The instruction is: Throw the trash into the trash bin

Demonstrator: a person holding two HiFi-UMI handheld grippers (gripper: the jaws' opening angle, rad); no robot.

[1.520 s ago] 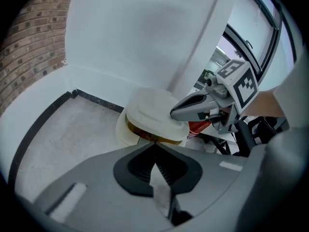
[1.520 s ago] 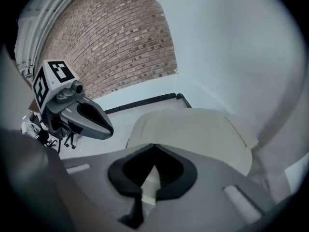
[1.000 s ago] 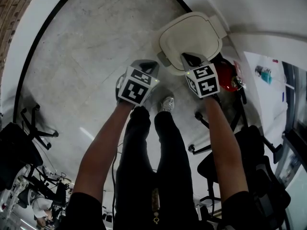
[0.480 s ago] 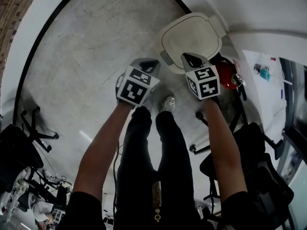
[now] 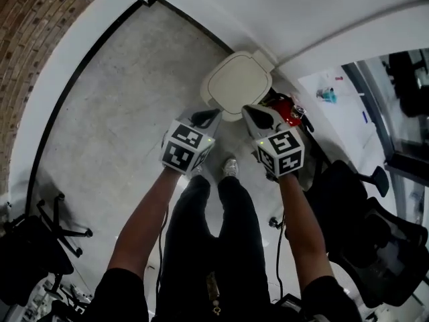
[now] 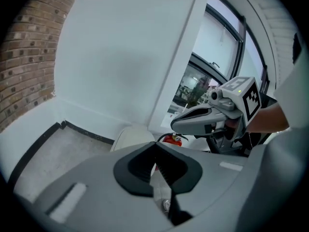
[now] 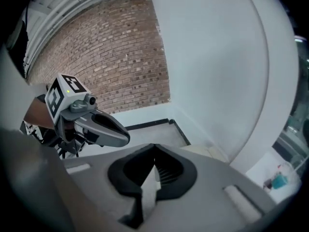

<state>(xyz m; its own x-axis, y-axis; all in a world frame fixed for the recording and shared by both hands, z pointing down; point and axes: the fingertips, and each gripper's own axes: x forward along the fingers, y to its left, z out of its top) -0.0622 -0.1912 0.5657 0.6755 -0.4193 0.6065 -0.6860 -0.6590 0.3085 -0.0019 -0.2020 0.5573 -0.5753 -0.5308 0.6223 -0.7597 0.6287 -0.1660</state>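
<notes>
The trash bin (image 5: 236, 86) stands in the corner on the floor, its cream lid down; it also shows as the bin (image 6: 129, 136) in the left gripper view and the bin (image 7: 208, 152) in the right gripper view. My left gripper (image 5: 207, 117) hangs in the air short of the bin, jaws together with nothing between them. Beside it my right gripper (image 5: 257, 115) is held at the same height, also shut and empty. Each rides in the other's view: the right gripper (image 6: 179, 123), the left gripper (image 7: 124, 137). No trash shows in any view.
A red fire extinguisher (image 5: 285, 109) stands right of the bin against the white wall. A brick wall (image 5: 40, 25) runs along the left. Black office chairs (image 5: 365, 227) crowd the right and lower left. The person's legs and a shoe (image 5: 230, 167) are below the grippers.
Both grippers have risen away from the bin lid. The head view has tipped up, so the bin looks smaller and more of the corner walls shows.
</notes>
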